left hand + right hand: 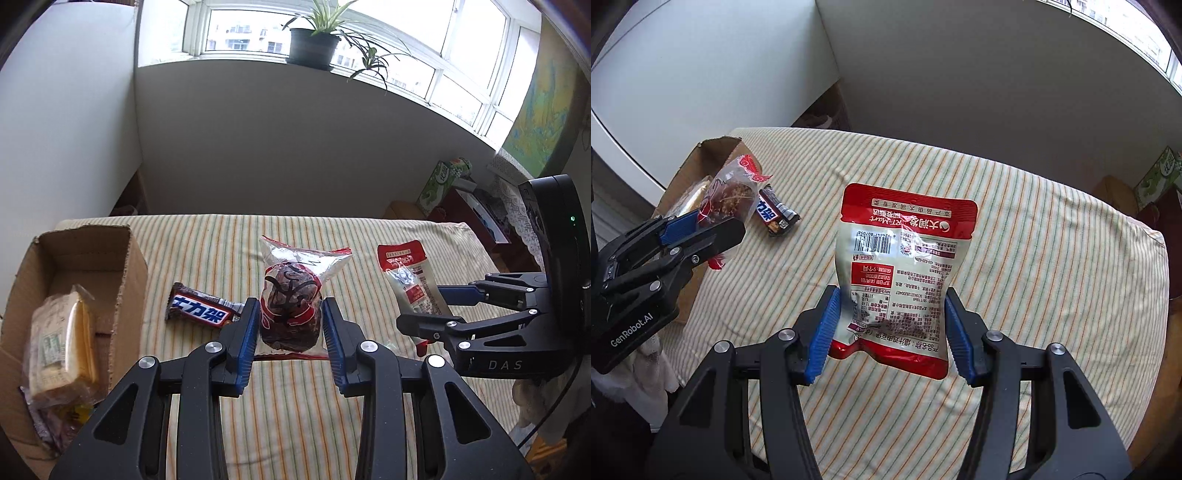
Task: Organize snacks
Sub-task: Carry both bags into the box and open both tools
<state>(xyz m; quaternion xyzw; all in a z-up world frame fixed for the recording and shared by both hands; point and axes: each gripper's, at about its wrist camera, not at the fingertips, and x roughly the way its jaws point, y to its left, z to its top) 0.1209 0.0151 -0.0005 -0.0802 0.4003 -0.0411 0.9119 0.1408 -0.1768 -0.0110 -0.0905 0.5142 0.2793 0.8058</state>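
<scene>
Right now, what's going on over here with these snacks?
A person is sorting snacks on a striped tablecloth with a gripper in each hand. The left gripper is shut on a clear bag of dark snacks, and the right gripper is shut on a red and white pouch. Both are held above the table. A chocolate bar lies beside the cardboard box, which already holds a wrapped sandwich.

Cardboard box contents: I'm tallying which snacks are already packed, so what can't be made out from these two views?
- Cardboard box, left wrist view: below the wrapped bread lie packets cut off by the picture's edge and the left tool's arm.
- Right wrist view: the left tool and its clear pastry bag cover most of the box.
- Chocolate bar: half its label hidden behind that bag.
</scene>
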